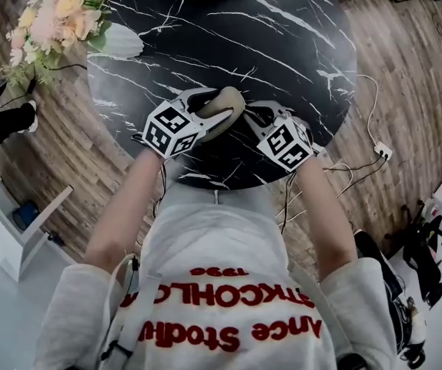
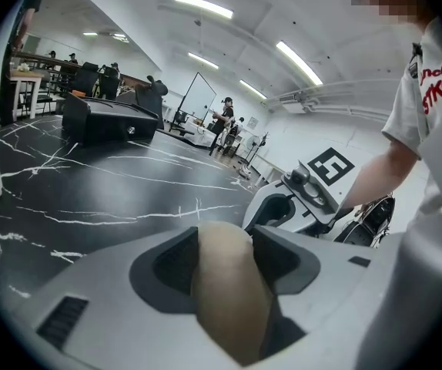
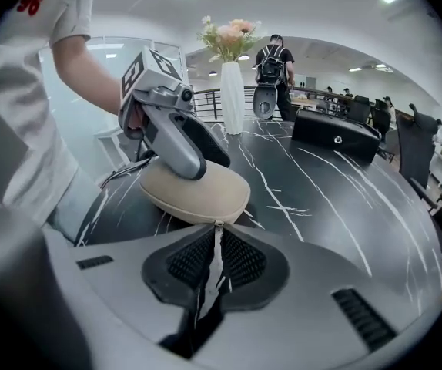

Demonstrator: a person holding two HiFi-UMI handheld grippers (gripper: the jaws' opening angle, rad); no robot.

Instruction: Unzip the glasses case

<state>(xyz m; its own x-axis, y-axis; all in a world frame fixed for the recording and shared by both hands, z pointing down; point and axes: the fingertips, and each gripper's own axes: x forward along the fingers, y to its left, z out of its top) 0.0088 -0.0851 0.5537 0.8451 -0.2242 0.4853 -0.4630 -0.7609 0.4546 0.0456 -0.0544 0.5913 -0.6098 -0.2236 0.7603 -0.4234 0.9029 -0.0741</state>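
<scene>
A beige glasses case (image 1: 225, 102) lies on the black marble table (image 1: 229, 37) near its front edge. My left gripper (image 1: 215, 108) is shut on the case from the left; in the left gripper view the case (image 2: 227, 284) fills the gap between the pads. My right gripper (image 1: 258, 119) sits at the case's right end. In the right gripper view the case (image 3: 198, 193) lies just ahead, and its thin white zipper pull (image 3: 215, 257) runs back between the jaws of my right gripper (image 3: 216, 247), which is shut on it. The left gripper (image 3: 171, 133) rests on top of the case there.
A white vase of flowers (image 1: 117, 41) stands at the table's far left. A black box (image 3: 336, 136) sits further back on the table. The table's near edge is right under my hands. Cables and a power strip (image 1: 383, 151) lie on the wooden floor at the right.
</scene>
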